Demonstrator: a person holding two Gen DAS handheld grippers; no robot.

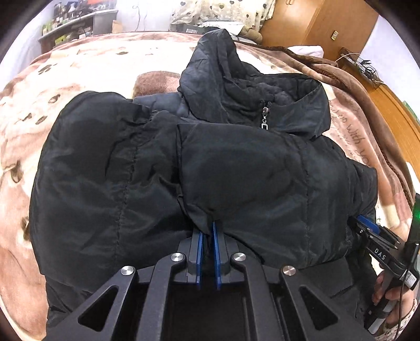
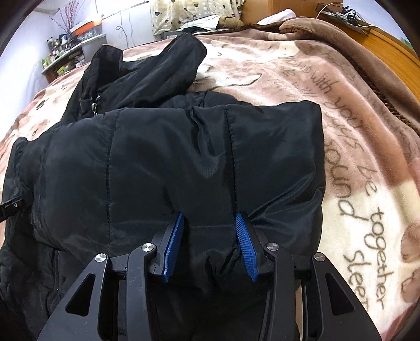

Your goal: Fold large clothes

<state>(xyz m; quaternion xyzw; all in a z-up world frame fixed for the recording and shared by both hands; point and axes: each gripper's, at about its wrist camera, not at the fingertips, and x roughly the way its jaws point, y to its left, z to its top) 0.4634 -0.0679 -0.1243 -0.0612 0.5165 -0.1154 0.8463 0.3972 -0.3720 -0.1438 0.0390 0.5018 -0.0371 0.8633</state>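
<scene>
A black padded hooded jacket (image 1: 162,168) lies folded on the bed, its hood (image 1: 225,78) towards the far side and its zip pull (image 1: 264,123) showing. My left gripper (image 1: 208,228) is shut on a thin fold of the jacket at its near edge. In the right wrist view the jacket (image 2: 183,162) fills the middle, and my right gripper (image 2: 210,219) is shut on a thick bunch of the padded fabric, blue pads pressing in from both sides. The right gripper (image 1: 367,225) also shows at the jacket's right edge in the left wrist view, held by a hand (image 1: 393,296).
A pink and cream blanket (image 2: 354,162) with printed writing covers the bed. Wooden furniture (image 1: 328,23) stands at the far right and a cluttered shelf (image 1: 71,26) at the far left. Patterned pillows (image 2: 194,13) lie at the head of the bed.
</scene>
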